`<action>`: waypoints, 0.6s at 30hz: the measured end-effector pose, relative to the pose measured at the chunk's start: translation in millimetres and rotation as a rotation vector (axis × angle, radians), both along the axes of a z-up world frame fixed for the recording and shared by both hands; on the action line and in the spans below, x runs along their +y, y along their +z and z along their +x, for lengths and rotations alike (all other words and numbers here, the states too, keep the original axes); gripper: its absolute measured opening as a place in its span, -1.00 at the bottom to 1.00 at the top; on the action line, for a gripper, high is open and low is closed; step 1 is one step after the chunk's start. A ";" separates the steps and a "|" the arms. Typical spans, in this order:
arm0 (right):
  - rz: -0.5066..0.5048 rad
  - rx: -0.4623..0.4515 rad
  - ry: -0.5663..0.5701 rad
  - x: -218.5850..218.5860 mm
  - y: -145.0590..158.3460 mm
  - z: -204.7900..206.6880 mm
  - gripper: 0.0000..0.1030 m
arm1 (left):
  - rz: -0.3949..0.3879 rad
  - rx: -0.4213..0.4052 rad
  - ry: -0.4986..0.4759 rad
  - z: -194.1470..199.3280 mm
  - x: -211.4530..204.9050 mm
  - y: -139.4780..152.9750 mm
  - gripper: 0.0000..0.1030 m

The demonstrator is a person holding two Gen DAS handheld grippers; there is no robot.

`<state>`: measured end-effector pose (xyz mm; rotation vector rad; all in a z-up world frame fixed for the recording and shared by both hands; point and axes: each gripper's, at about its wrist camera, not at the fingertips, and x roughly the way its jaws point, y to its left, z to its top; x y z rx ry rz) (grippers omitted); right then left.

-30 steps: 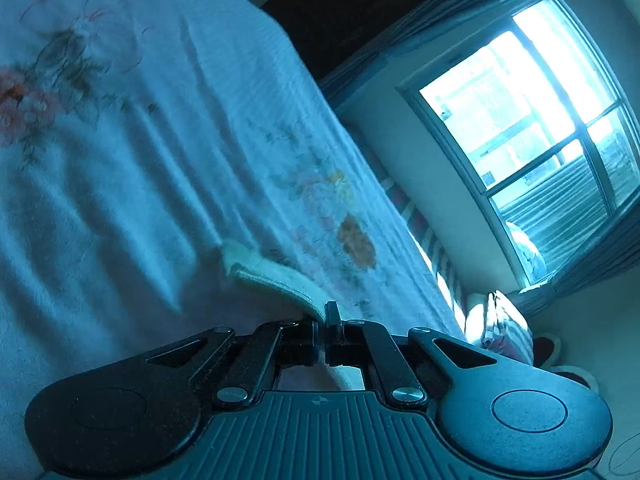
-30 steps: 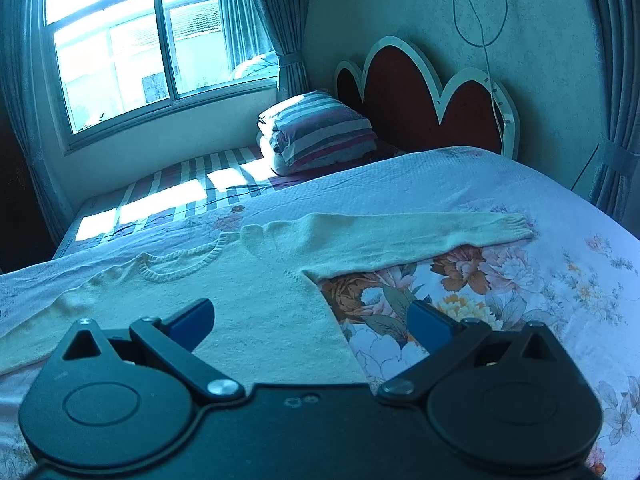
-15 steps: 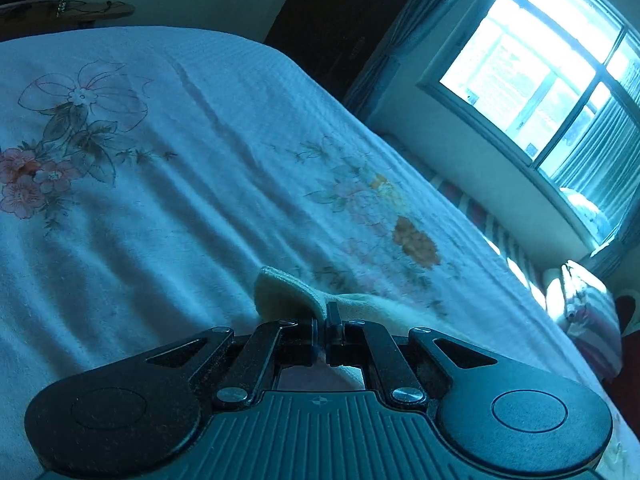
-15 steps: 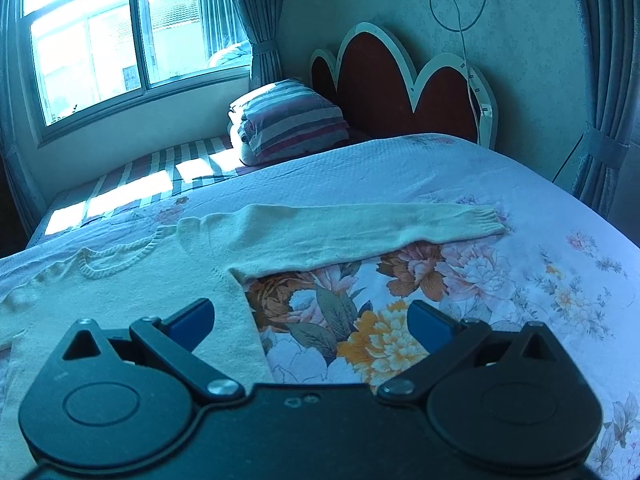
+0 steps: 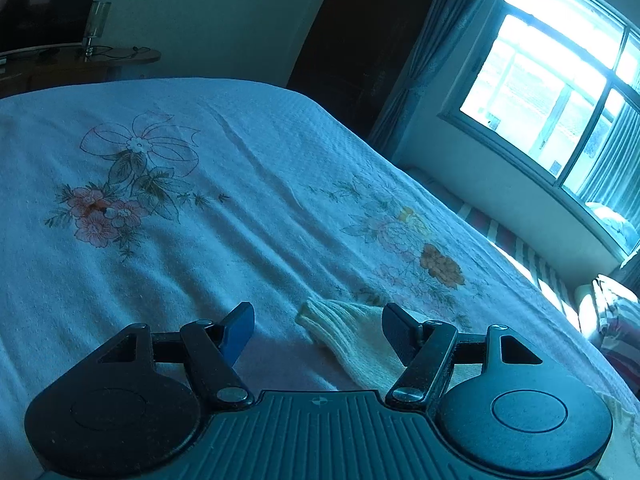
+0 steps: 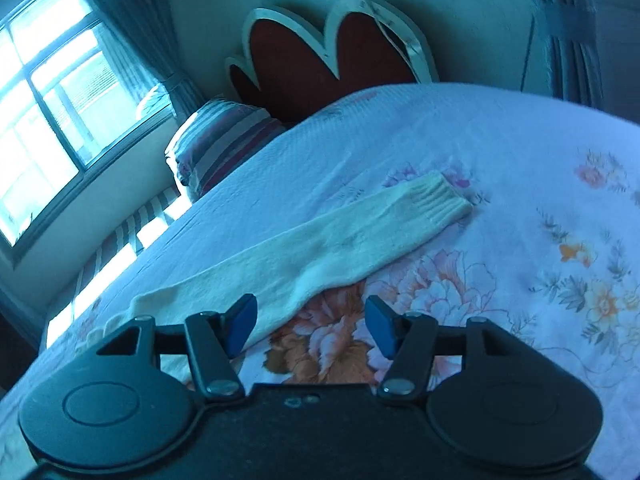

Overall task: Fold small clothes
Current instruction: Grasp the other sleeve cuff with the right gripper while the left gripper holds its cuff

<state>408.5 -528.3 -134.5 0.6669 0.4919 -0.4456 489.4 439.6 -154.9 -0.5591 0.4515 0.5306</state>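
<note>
Left gripper [image 5: 318, 330] fingers just opening over a sleeve cuff [image 5: 340, 320]; right gripper [image 6: 311, 322] fingers closing, empty.

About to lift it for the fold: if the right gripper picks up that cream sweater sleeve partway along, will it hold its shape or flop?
The sleeve will probably flop: it is soft knit lying limp on the bedspread. The cuff end would likely droop and drag. It looks light, and the ribbed knit should not be slippery.

Bedspread [image 5: 240, 240] lies open ahead of me; only the flat sleeve [image 6: 320, 248], far headboard [image 6: 320, 60] and pillow [image 6: 224, 140] obstruct.
</note>
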 end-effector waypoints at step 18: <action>0.075 -0.031 -0.094 -99.5 -32.2 40.6 -0.91 | 0.111 0.135 0.024 11.6 -20.7 -13.7 0.35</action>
